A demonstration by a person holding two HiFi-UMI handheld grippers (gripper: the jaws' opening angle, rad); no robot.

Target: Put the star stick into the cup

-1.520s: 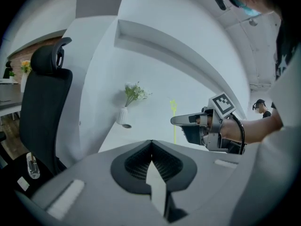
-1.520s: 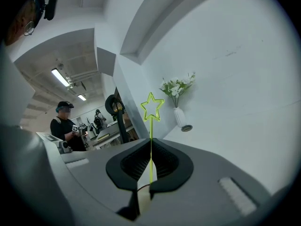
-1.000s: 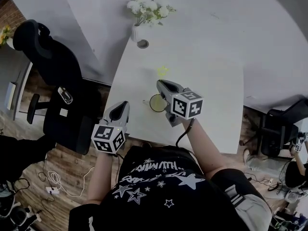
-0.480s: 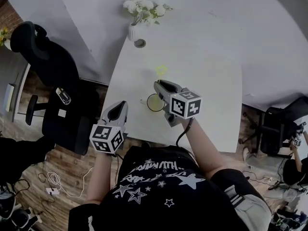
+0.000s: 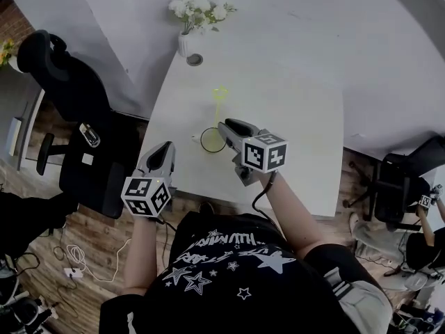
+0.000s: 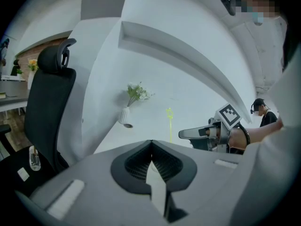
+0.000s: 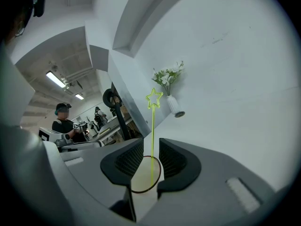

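The yellow-green star stick (image 5: 219,103) stands upright in the round cup (image 5: 211,140) on the white table (image 5: 299,117). My right gripper (image 5: 224,126) hovers just right of the cup, jaws a little apart. In the right gripper view the star stick (image 7: 153,126) and the cup's rim (image 7: 141,182) show through the narrow gap of that gripper (image 7: 151,147), beyond the jaws and untouched. My left gripper (image 5: 161,150) is shut and empty at the table's near-left edge. In its own view the left gripper (image 6: 150,145) faces the star stick (image 6: 169,121) and the right gripper (image 6: 188,134).
A white vase of flowers (image 5: 183,44) and a small dark round disc (image 5: 195,59) stand at the table's far corner. A black office chair (image 5: 69,89) is left of the table. Cables lie on the wooden floor (image 5: 76,263).
The stick stays upright in the cup. My right gripper has drawn slightly to the cup's right, and my left gripper has sunk a little toward the near-left edge.
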